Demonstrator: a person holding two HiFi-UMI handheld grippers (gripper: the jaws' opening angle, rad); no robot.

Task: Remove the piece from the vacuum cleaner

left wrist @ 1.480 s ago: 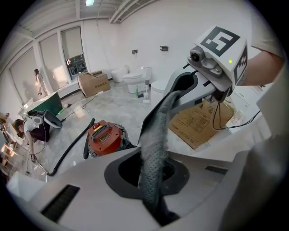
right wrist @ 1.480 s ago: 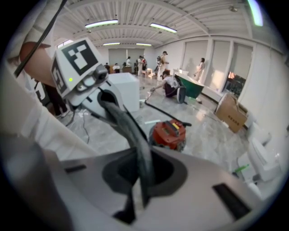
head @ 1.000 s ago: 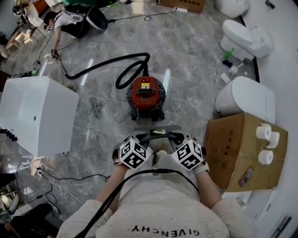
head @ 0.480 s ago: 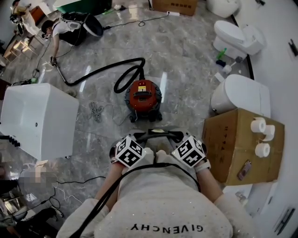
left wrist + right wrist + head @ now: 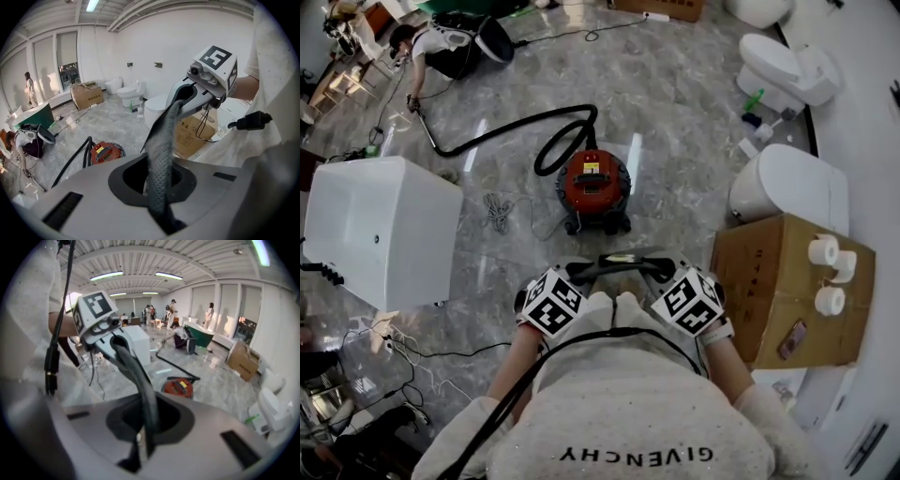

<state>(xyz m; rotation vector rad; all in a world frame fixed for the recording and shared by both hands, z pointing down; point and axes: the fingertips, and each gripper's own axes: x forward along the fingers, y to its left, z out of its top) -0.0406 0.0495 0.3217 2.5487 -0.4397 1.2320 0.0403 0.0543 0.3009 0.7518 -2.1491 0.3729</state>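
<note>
The red vacuum cleaner (image 5: 593, 187) stands on the marble floor ahead of me, its black hose (image 5: 516, 129) curling off to the left. A dark grey mesh band, the piece (image 5: 619, 262), hangs in the air between my two grippers, clear of the vacuum. My left gripper (image 5: 578, 274) is shut on one end of it and my right gripper (image 5: 664, 270) on the other. In the left gripper view the piece (image 5: 161, 154) runs from the left gripper (image 5: 161, 220) up to the right gripper (image 5: 206, 89). In the right gripper view the piece (image 5: 140, 380) leads from the right gripper (image 5: 138, 458) to the left gripper (image 5: 101, 319).
A white bathtub-like box (image 5: 380, 230) stands to the left, a cardboard box (image 5: 769, 300) with paper rolls to the right. White toilets (image 5: 792, 187) line the right wall. Cables (image 5: 492, 214) lie on the floor. A person (image 5: 441, 42) crouches at the far left.
Both grippers have come up together with the grey piece held between them. The vacuum cleaner stays where it was on the floor.
</note>
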